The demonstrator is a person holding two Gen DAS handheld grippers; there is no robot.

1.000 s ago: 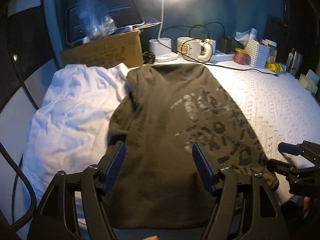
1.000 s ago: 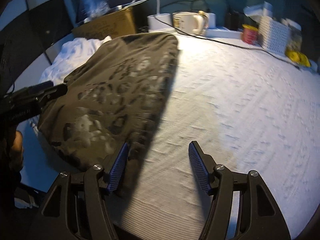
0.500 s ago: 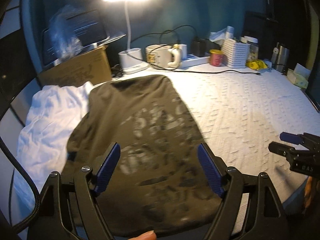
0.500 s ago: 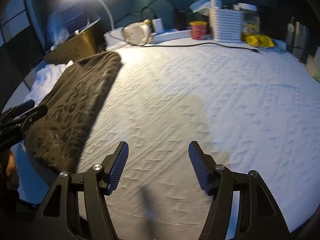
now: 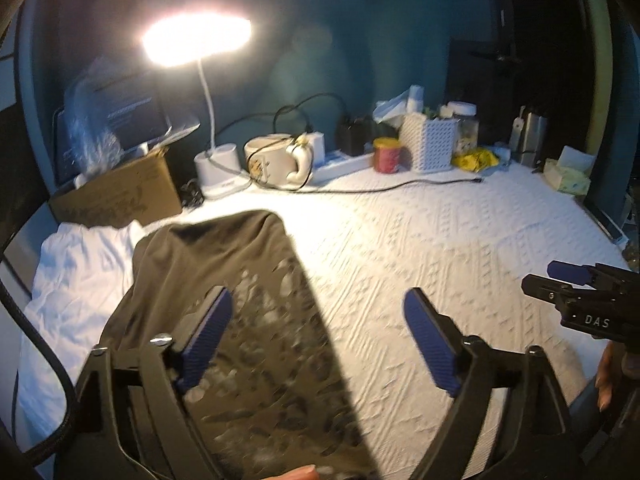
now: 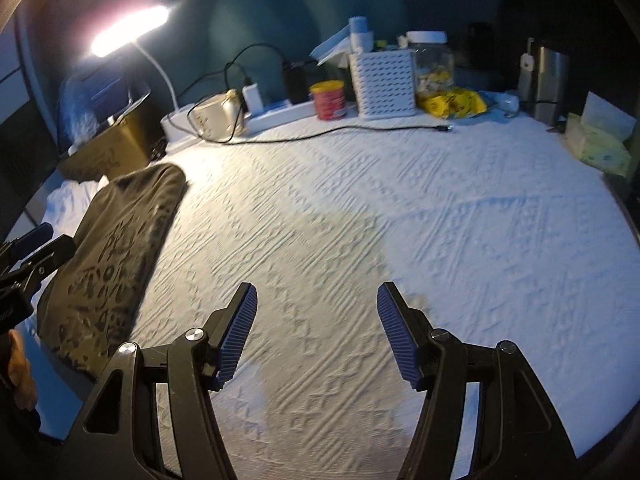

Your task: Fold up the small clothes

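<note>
white textured bed cover (image 6: 400,208); folded dark shirt (image 6: 116,248), white cloth (image 5: 76,276) at left edge.

looks like someone's bedroom at home: white textured bedspread (image 6: 400,220), desk lamp (image 5: 196,40), mug (image 5: 276,160), tissue box (image 6: 600,146) along the teal wall

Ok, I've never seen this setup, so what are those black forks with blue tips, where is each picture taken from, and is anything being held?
They are two hand-held grippers, one in each of a person's hands, each with a camera looking along its fingers. In the left wrist view, the left gripper stands open above the right edge of the folded dark olive printed garment; its jaws have just been opening and nothing is pinched. The right gripper is open over the bare white textured bedspread, holding nothing. Crumpled white cloth lies left of the garment. A lit white desk lamp, a cream mug, a red tin and a brown cardboard box sit along the back.
</note>
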